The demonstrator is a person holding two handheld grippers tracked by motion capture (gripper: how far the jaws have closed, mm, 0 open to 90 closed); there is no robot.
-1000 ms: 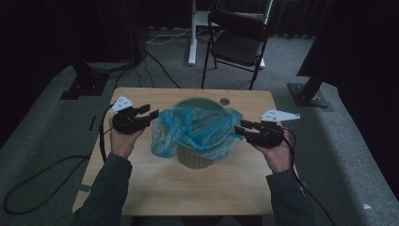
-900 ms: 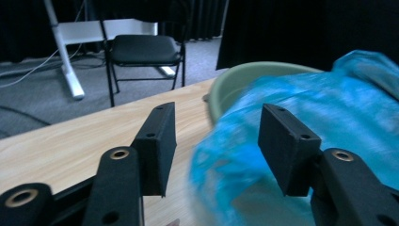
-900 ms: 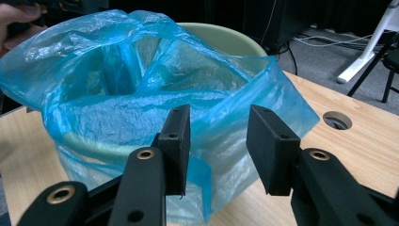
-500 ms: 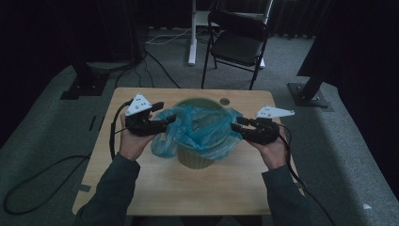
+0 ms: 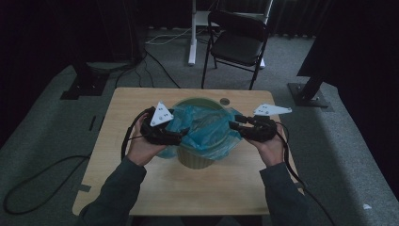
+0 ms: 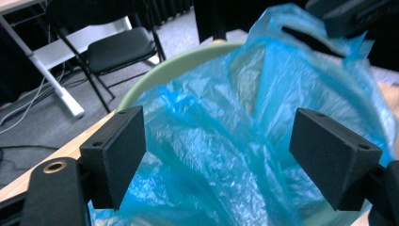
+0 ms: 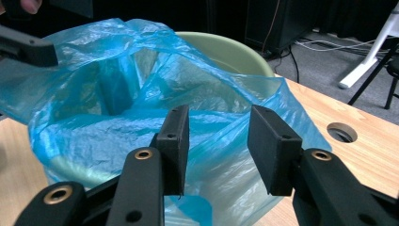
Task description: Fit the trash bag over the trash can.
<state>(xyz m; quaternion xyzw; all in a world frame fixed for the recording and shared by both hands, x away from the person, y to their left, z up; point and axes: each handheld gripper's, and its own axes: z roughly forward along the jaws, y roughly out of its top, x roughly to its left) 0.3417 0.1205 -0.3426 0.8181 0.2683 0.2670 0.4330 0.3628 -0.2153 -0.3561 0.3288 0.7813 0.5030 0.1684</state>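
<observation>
Dim grey carpet and a black folding chair (image 5: 237,42) frame a pale wooden counter (image 5: 141,188), where a person seated at its near edge works on a pale green bucket (image 5: 197,160) lined with a blue plastic bag (image 5: 209,129). The bucket stands at the middle of the counter, between the two hands, with the bag bunched up out of its mouth and spilling over the rim on the near and left sides. The left gripper (image 5: 181,136) sits at the bag's left edge; in the left gripper view its jaws, which have just been opening, stand wide apart with the blue film lying loose in the gap and neither pad pressing on it (image 6: 216,141). The right gripper (image 5: 234,125) meets the bag's right edge; in the right gripper view its jaws stand partly apart, a fold of the bag in front of and between them, clear space visible beside each pad (image 7: 216,141). A round cable hole (image 5: 225,101) marks the counter just behind the bucket. Dark cables (image 5: 42,174) trail across the floor at the left.
</observation>
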